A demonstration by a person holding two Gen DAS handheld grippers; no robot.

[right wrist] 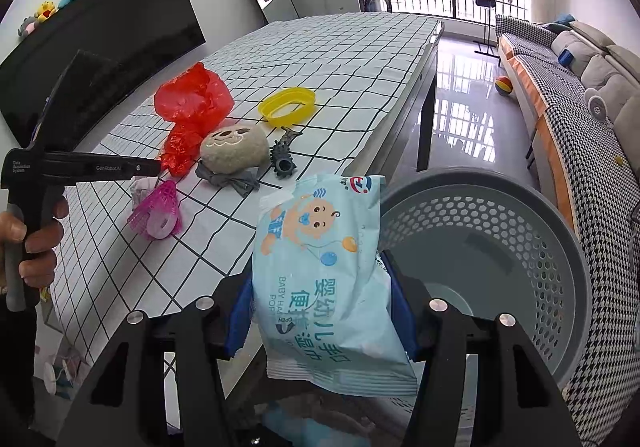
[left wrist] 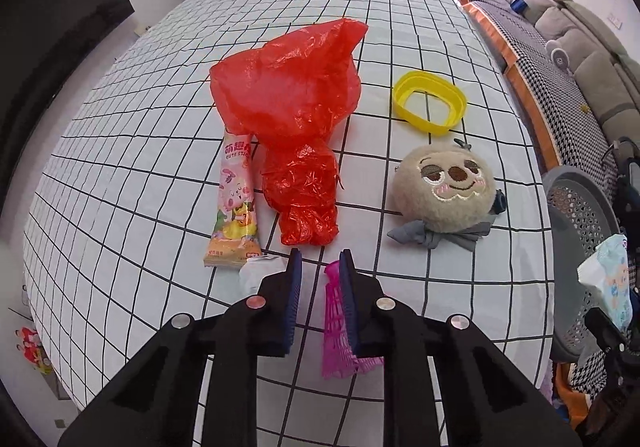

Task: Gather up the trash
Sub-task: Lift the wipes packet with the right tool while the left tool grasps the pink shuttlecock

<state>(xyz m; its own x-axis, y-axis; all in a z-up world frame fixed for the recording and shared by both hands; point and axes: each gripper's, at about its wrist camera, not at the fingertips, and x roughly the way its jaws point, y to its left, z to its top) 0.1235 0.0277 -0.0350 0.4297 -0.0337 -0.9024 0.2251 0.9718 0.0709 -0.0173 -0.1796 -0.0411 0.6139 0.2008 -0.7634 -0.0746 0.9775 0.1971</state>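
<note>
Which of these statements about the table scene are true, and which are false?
1. The right tongs hold a pale blue baby-wipes packet. True.
2. The grey perforated basket stands on the table. False: it stands beside the checked table.
3. The yellow plastic ring lies behind the beige plush toy. True.
4. The red plastic bag is inside the basket. False: it lies on the table.
5. The left tongs grip the plush toy. False: they do not touch it.
</note>
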